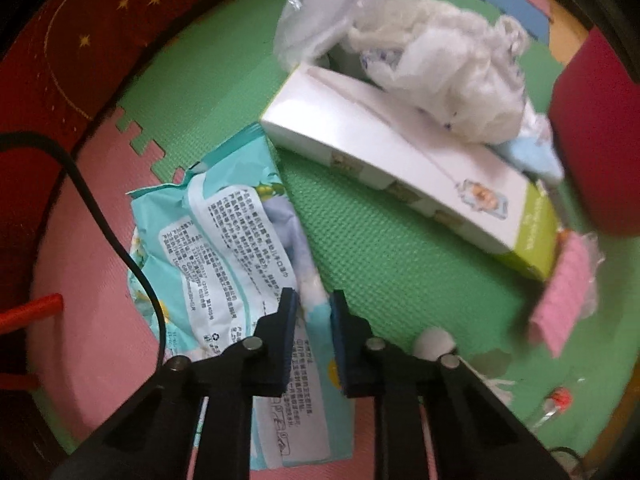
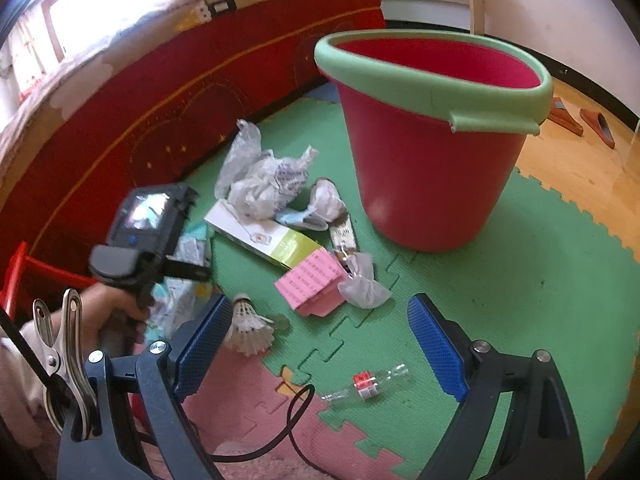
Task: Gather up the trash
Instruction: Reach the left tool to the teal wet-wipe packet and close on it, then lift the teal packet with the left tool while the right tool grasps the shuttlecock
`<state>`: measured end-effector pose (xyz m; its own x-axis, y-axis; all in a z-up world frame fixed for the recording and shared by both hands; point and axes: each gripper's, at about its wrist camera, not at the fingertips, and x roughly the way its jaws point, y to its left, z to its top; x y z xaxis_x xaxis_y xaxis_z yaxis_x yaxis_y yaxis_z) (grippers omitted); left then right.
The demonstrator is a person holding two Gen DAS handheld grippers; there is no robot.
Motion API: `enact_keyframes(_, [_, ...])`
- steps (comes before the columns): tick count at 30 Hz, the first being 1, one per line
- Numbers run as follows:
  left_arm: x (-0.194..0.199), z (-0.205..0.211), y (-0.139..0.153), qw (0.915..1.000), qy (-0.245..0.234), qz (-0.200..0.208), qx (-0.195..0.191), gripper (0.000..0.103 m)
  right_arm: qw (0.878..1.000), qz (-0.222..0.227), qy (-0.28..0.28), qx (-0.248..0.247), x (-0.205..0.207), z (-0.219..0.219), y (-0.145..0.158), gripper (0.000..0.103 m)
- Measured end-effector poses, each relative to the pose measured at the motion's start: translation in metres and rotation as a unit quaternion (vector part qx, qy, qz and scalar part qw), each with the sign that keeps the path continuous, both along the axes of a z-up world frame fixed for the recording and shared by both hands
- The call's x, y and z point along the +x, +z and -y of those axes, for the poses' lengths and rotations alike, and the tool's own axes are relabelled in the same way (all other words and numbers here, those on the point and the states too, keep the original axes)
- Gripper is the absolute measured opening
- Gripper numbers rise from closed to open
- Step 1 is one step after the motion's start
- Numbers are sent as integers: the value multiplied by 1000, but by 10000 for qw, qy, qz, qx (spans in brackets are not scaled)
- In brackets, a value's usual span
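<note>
The left gripper point(image 1: 313, 304) points straight down and is pinched on a fold of the wet-wipe packet point(image 1: 224, 240), a crumpled teal-and-white wrapper with printed text; its blue-faced jaws stand close together with a strip of the wrapper between them. The packet lies across the seam of a pink and a green tile of the foam floor mat point(image 1: 384, 248), beside a black cable point(image 1: 120, 240).

Just beyond the packet lies a long white box point(image 1: 384, 160) with a lime-green end, flat on the green tile. A crumpled white wad of tissue or plastic point(image 1: 448, 76) rests on its far end, and a clear plastic bag point(image 1: 320, 16) lies next to that. A pink paper pad point(image 1: 560, 300) in clear wrap sits at the green end of the box.

In the right wrist view, the hand point(image 2: 116, 312) holding the left gripper appears at lower left. The right gripper point(image 2: 320, 336) hovers above the mat with its jaws wide apart and nothing between them. Just in front of its left finger stands a white shuttlecock point(image 2: 250, 326); a small clear bottle point(image 2: 368, 386) with a red label lies on the mat between the fingers. The pile of box, pad, bags and a light-blue face mask point(image 2: 298, 216) lies beyond. To its right stands a red bucket point(image 2: 432, 160) with a green rim, upright. A red fabric panel with gold stars point(image 2: 160, 120) borders the mat on the far side; wooden floor point(image 2: 580, 168) lies beyond the bucket.
</note>
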<state>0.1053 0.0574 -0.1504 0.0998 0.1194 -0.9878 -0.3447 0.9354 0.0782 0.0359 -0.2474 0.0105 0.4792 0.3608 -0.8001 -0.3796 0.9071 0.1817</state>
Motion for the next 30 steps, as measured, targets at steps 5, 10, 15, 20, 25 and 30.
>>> enact_keyframes(5, [-6, -4, 38, 9966, 196, 469, -646, 12, 9985, -390, 219, -310, 6, -13, -19, 91])
enact_keyframes(10, [-20, -8, 77, 9903, 210, 1014, -921, 11, 9955, -490, 465, -670, 10, -25, -29, 91])
enact_keyframes(15, [-37, -6, 99, 9830, 181, 1391, -1181, 10, 9913, -737, 540, -948, 23, -32, -41, 90])
enact_keyframes(20, [-38, -5, 115, 9770, 158, 1665, -1321, 10, 9863, -1035, 592, -1136, 34, -41, -54, 86])
enact_keyframes(25, [-43, -11, 131, 9724, 110, 1922, -1318, 10, 9823, -1243, 888, -1085, 36, -65, -64, 76])
enact_keyframes(30, [-50, -23, 144, 9677, 187, 2154, -1298, 10, 9773, -1341, 1409, -840, 37, -106, -77, 74])
